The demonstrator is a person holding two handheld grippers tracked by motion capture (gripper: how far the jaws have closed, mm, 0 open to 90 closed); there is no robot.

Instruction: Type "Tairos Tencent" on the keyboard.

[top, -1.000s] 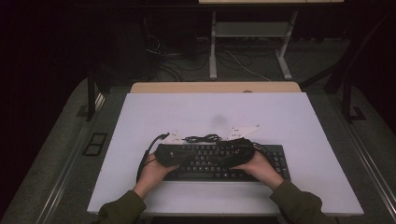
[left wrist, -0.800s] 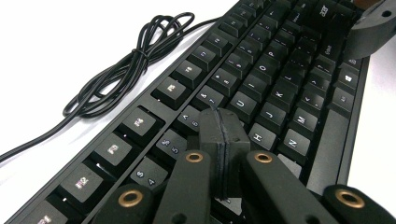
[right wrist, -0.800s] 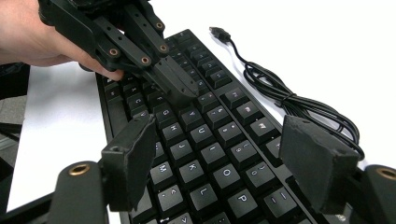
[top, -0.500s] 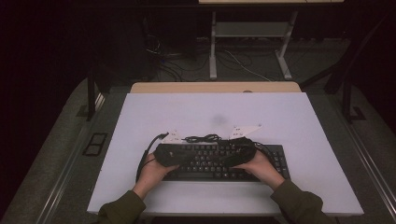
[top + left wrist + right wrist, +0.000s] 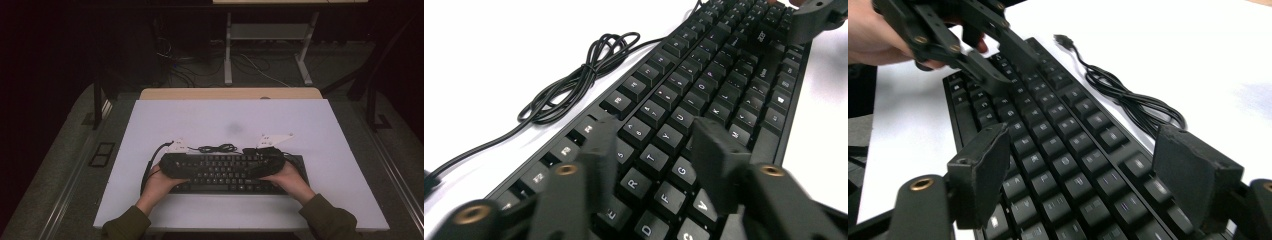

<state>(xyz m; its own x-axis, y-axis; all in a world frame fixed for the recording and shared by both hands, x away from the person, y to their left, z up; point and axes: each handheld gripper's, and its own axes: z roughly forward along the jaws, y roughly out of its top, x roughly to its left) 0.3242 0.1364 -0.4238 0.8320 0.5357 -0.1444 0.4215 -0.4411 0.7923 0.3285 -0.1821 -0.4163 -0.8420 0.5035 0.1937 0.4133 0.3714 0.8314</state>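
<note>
A black keyboard [image 5: 225,172] lies flat on the white tabletop [image 5: 225,120], with its bundled black cable [image 5: 217,148] just behind it. My left gripper [image 5: 186,167] hovers over the keyboard's left end. In the left gripper view its jaws [image 5: 656,132] stand apart over the letter keys; they have just been opening and grip nothing. My right gripper [image 5: 254,167] is over the right end. Its jaws [image 5: 1083,140] are wide above the key rows and have also just opened a little further. The keyboard [image 5: 1063,150] lies below them, untouched by the pads.
The cable coil [image 5: 574,80] and its plug [image 5: 1063,39] rest on the tabletop behind the keyboard. A wooden desk edge [image 5: 230,93] borders the white top at the back. A white-legged table [image 5: 270,35] and floor cables stand farther off.
</note>
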